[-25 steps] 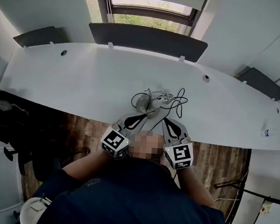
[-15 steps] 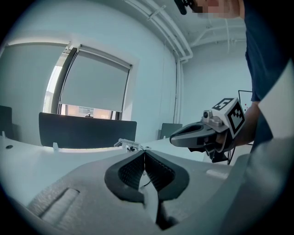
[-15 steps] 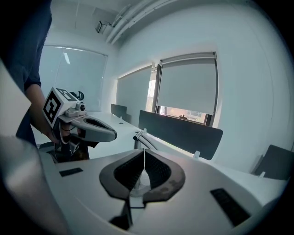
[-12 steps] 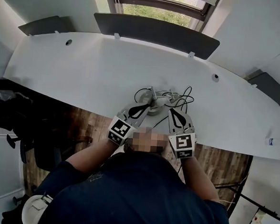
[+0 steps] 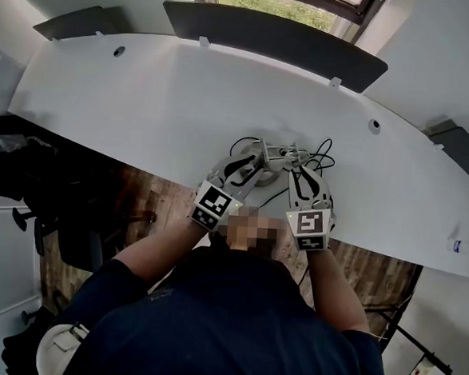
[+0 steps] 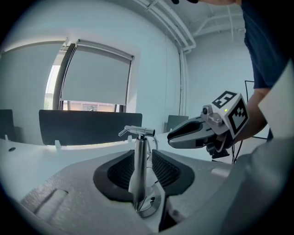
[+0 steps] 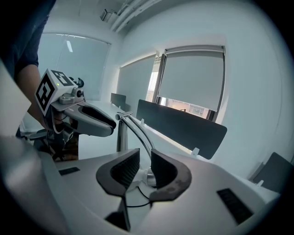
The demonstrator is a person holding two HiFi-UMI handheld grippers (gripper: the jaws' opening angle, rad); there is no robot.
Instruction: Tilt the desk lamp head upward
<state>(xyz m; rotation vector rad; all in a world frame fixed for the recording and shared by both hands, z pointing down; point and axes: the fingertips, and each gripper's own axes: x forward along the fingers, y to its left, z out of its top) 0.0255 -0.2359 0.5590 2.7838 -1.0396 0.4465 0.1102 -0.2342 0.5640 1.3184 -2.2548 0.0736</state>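
The desk lamp (image 5: 270,165) stands near the front edge of the white desk (image 5: 145,96). The left tongs (image 5: 251,158) are opening around its upright post (image 6: 138,160). The right tongs (image 5: 300,170) are opening around its slanted arm (image 7: 137,131), and neither pair presses it.

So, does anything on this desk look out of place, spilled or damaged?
Only one small thing. The black cable lies in loose, tangled loops on the white desk just beside the desk lamp, instead of running away tidily. The lamp itself stands upright, and nothing looks spilled or broken.
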